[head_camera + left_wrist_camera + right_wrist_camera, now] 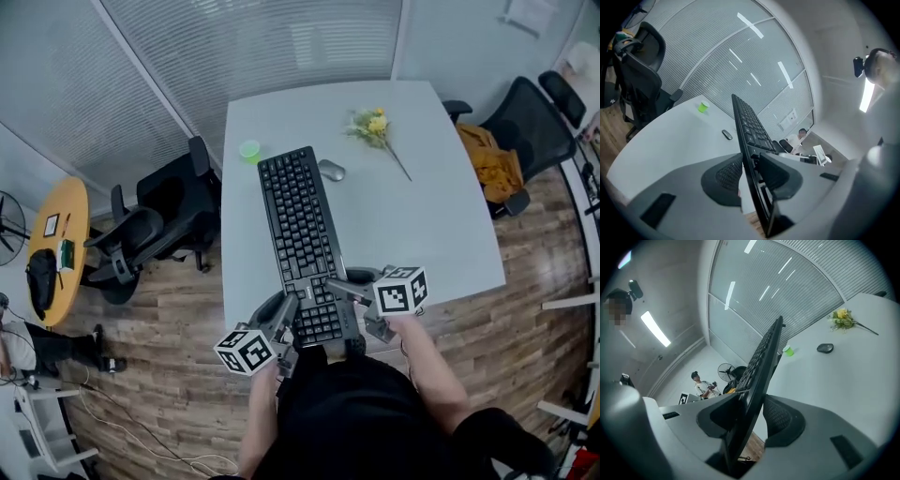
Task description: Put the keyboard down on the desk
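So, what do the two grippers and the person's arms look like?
Both the left gripper and the right gripper are plain grey, with broad rounded jaws. The jaws have dark pads with a fine mesh texture. Each gripper carries a white cube with black square markers. No cables show. The person wears black clothing; the forearms are uncovered.

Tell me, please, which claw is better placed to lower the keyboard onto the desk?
Neither alone: the left claw and right claw each clamp one side of the keyboard at its near end, so lowering both together looks steadiest.
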A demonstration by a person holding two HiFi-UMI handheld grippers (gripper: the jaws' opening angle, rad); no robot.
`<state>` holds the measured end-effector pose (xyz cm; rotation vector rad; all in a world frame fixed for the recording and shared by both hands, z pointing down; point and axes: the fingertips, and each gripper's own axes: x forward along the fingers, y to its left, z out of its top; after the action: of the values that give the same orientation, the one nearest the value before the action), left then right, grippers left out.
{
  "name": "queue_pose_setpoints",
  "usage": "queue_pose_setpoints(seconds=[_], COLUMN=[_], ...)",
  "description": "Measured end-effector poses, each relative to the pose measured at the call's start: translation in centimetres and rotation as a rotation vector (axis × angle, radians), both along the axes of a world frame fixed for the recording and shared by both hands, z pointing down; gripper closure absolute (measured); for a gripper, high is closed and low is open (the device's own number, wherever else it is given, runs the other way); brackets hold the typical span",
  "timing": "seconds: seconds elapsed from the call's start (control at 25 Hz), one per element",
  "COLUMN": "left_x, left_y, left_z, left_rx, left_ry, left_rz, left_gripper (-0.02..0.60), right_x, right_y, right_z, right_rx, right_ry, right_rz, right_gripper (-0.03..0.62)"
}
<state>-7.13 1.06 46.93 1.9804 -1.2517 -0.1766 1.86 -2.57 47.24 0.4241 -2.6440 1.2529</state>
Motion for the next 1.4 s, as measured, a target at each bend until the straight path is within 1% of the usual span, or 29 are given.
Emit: queue_pose_setpoints(seconds=[0.16, 0.36, 0.56, 0.8, 1.16, 1.4], left_x=[-2.7, -5.7, -7.2, -9.4, -9.7, -9.6], left_y=[-3.6, -7.1, -9.2, -10.8, -11.7, -11.4], left_z=[-0.6, -0.2, 0.9, 2.1, 4.1, 5.7], left_rx=[0.009, 0.008, -0.015, -0.053, -0.098, -0.168], left_ry=[-0.001, 0.022, 0.038, 0.046, 0.054, 0.081], left_rz=[0.06, 0.117, 0.176, 0.237, 0.288, 0.301], left_gripper=[0.483, 0.483, 0.483, 0.483, 0.483, 0.483], right_x=[-2.5, -5.3, -6.7, -8.8, -9.1, -9.0], right_y=[-3.0, -5.9, -7.4, -8.6, -9.3, -9.0], right_z=[-0.6, -0.4, 0.5, 1.5, 3.6, 4.9], right_rx=[0.007, -0.004, -0.032, -0.06, -0.1, -0.136], right_ry=[0.009, 0.017, 0.035, 0.057, 0.075, 0.09], right_rz=[0.057, 0.123, 0.183, 0.231, 0.258, 0.266], right_gripper=[0.421, 0.421, 0.421, 0.421, 0.421, 0.421])
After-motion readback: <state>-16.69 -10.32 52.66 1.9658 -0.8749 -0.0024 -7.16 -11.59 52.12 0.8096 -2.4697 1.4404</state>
